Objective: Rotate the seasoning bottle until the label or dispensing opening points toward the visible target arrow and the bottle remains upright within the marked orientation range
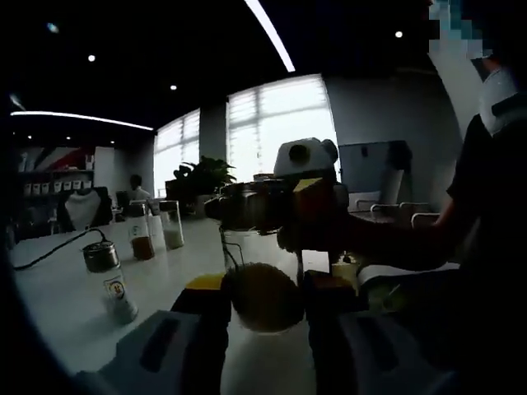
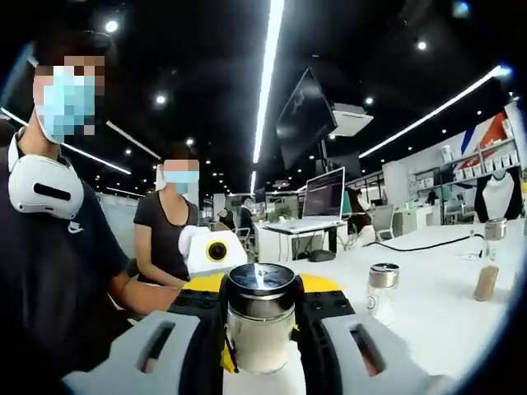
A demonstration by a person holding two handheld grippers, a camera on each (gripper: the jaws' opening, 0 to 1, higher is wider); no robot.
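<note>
The seasoning bottle [image 1: 262, 292] is clear glass with yellow contents, and it stands upright between my left gripper's [image 1: 265, 306] black jaws, which are shut on its lower body. My right gripper [image 1: 276, 206] comes in from the right and closes over the bottle's top. In the right gripper view the bottle's shiny metal cap [image 2: 261, 288] sits between my right gripper's [image 2: 262, 317] jaws, shut on it. The left gripper [image 2: 216, 262] shows just behind the cap.
On the white table [image 1: 58, 313], a metal-capped jar [image 1: 111, 284] stands at the left, with two taller jars [image 1: 156, 229] behind it. Two more jars [image 2: 381, 288] [image 2: 487, 271] stand to the right. A black cable [image 1: 49, 251] crosses the table. Two people [image 2: 169, 239] are close by.
</note>
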